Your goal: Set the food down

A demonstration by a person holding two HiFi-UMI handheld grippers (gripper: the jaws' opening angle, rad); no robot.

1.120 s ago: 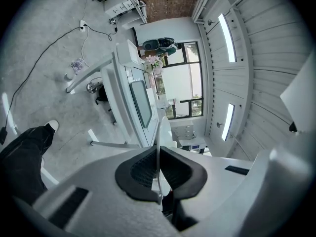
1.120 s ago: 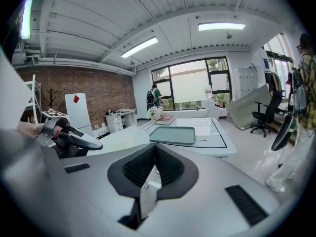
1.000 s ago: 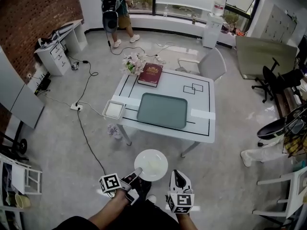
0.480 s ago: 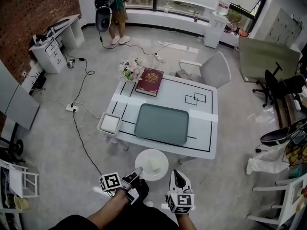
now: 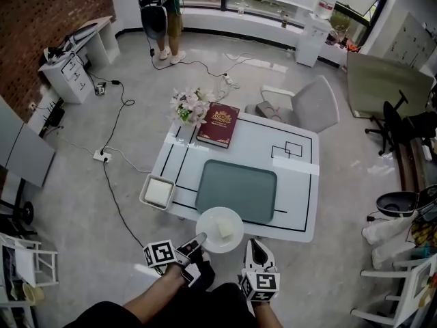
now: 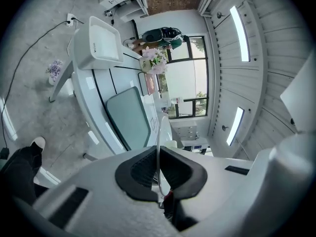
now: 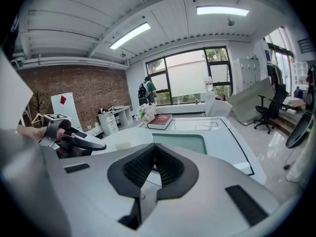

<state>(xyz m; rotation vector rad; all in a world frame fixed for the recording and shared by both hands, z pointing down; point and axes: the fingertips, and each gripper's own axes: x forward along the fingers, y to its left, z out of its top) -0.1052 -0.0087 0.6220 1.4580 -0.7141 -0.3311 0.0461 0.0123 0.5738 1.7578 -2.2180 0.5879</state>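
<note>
A white plate [image 5: 217, 234] carries a pale chunk of food [image 5: 226, 228]. My left gripper [image 5: 196, 243] is shut on the plate's near rim and holds it level over the table's front edge, just before the green tray [image 5: 237, 190]. In the left gripper view the thin plate [image 6: 160, 132] runs edge-on between the pads of the left gripper [image 6: 158, 169]. My right gripper [image 5: 257, 253] hangs to the right of the plate, shut with nothing in it. In the right gripper view the right gripper [image 7: 154, 164] shows its pads together, with the plate [image 7: 121, 139] to its left.
The white table [image 5: 300, 207] holds a red book [image 5: 218, 124] and flowers [image 5: 192, 106] at its far left. A white square bin [image 5: 158, 192] hangs at its left edge. A grey chair [image 5: 304, 106] stands behind it. A person [image 5: 164, 5] stands far back; cables cross the floor.
The table has come nearer in the head view. The plate, earlier over the floor short of the table, is now over its front edge. Both grippers keep their states.
</note>
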